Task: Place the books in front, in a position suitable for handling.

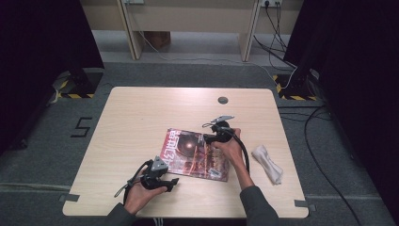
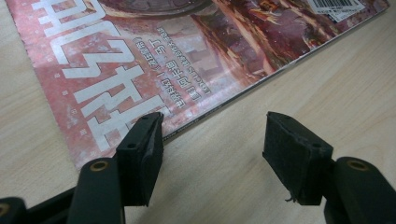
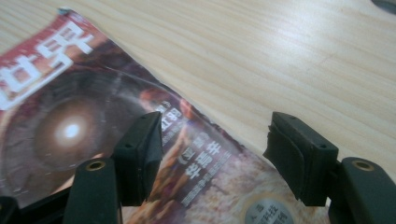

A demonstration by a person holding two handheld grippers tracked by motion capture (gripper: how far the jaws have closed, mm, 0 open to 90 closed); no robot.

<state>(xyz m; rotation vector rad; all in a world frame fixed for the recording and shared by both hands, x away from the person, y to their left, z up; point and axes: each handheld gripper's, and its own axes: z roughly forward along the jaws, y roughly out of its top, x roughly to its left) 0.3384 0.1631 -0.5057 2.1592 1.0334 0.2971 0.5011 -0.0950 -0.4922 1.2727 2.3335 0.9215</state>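
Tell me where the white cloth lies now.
In the high view, the cloth lies on the table near its right edge, right of the magazine.

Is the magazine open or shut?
Shut. The magazine lies flat on the table with its red cover facing up, and no inside pages show.

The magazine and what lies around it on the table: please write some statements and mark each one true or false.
1. The magazine lies closed and flat on the table. True.
2. The left gripper is shut on the magazine's edge. False: its jaws stand open, with bare table between them.
3. A white cloth lies to the right of the magazine. True.
4. The cloth rests on the magazine's cover. False: it lies apart from it, on the wood.
5. The right gripper hovers over the magazine's far edge, jaws open. True.
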